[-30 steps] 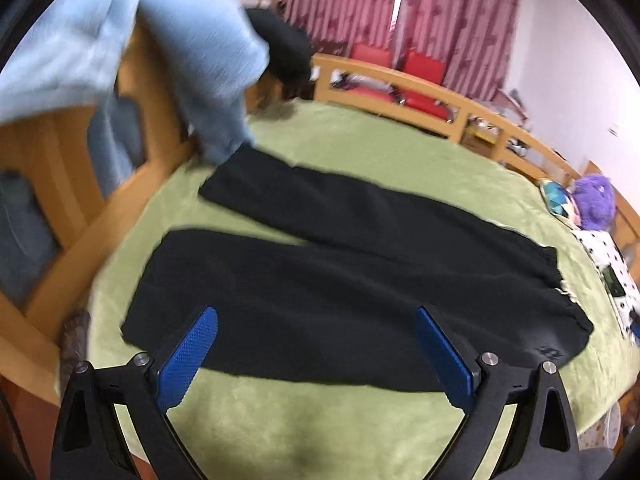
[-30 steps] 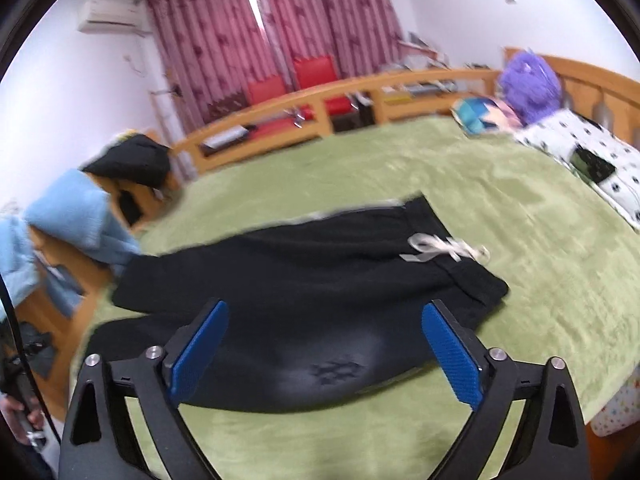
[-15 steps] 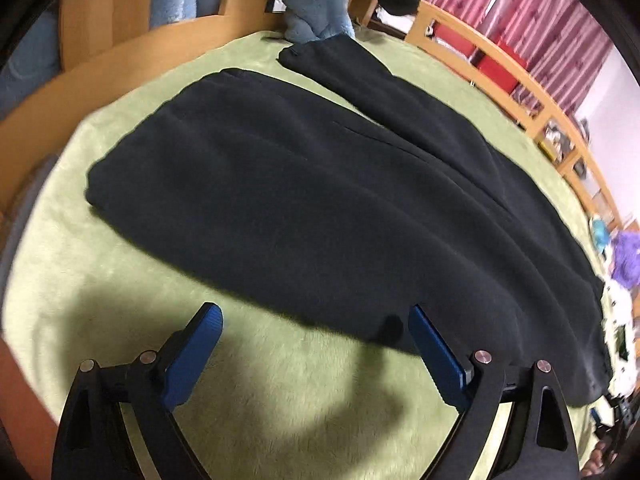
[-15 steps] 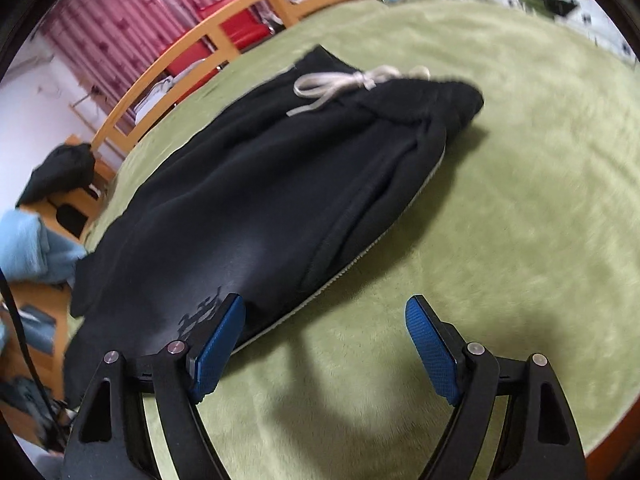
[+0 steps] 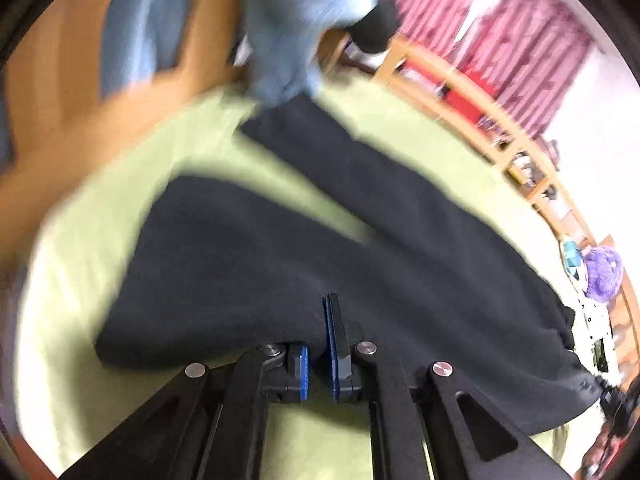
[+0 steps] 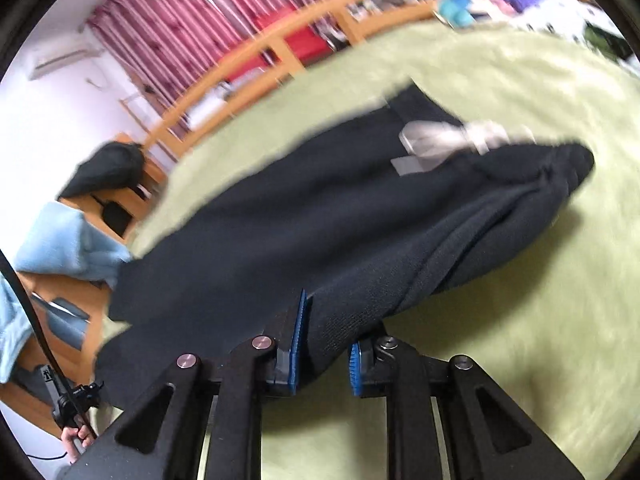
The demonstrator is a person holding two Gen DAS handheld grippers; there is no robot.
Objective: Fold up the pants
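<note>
Black pants [image 5: 360, 240] lie spread on a green blanket [image 5: 80, 260], legs toward the wooden footboard. My left gripper [image 5: 318, 344] is shut on the near edge of the near leg, the cloth pinched between its blue pads. In the right wrist view the pants [image 6: 320, 208] show their waistband with a white drawstring [image 6: 452, 140]. My right gripper [image 6: 324, 348] is shut on the near edge of the pants by the waist, with thick cloth bunched between the pads and lifted a little.
A wooden footboard [image 5: 80, 100] with a light blue garment [image 5: 288, 40] draped over it stands past the leg ends. A wooden rail [image 6: 280, 44] runs along the far side. A purple plush toy [image 5: 604, 276] and a dotted pillow lie beyond the waist end.
Both grippers were open and short of the pants' near edge. Both have since moved forward and closed on that edge, which is now raised slightly.
</note>
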